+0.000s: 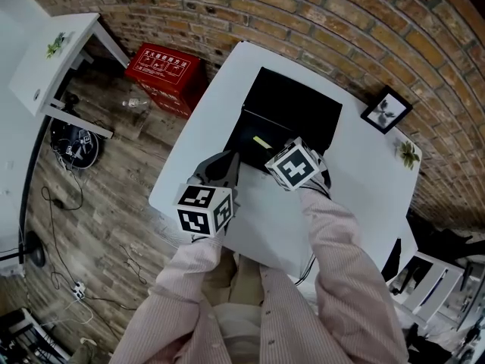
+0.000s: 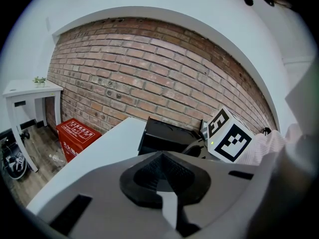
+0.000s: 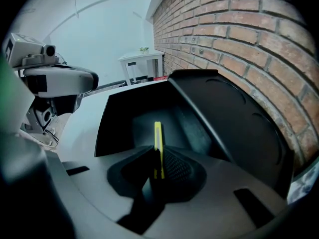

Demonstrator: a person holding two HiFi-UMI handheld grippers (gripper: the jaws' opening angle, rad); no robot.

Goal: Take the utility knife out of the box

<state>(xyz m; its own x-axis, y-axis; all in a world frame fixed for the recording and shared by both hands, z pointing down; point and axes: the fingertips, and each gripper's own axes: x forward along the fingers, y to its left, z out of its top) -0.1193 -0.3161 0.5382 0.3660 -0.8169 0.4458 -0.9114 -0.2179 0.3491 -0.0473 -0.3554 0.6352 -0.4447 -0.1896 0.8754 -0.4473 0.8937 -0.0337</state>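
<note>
An open black box (image 1: 299, 101) stands on the white table (image 1: 212, 120), its lid tipped back toward the brick wall. Inside lies a slim yellow utility knife (image 1: 261, 141). My right gripper (image 1: 274, 152) reaches down into the box. In the right gripper view the utility knife (image 3: 157, 133) stands edge-on between the pads of the right gripper (image 3: 157, 151), which are shut on it. My left gripper (image 1: 226, 164) rests at the box's near left corner. In the left gripper view the left gripper (image 2: 160, 157) is shut with nothing in it, and the box (image 2: 162, 136) is just ahead.
A red case (image 1: 163, 70) and a plastic bottle (image 1: 135, 105) lie on the wooden floor left of the table. A white side table (image 1: 53, 59) stands further left. A framed picture (image 1: 386, 111) and a small plant (image 1: 409, 154) sit at the table's right end.
</note>
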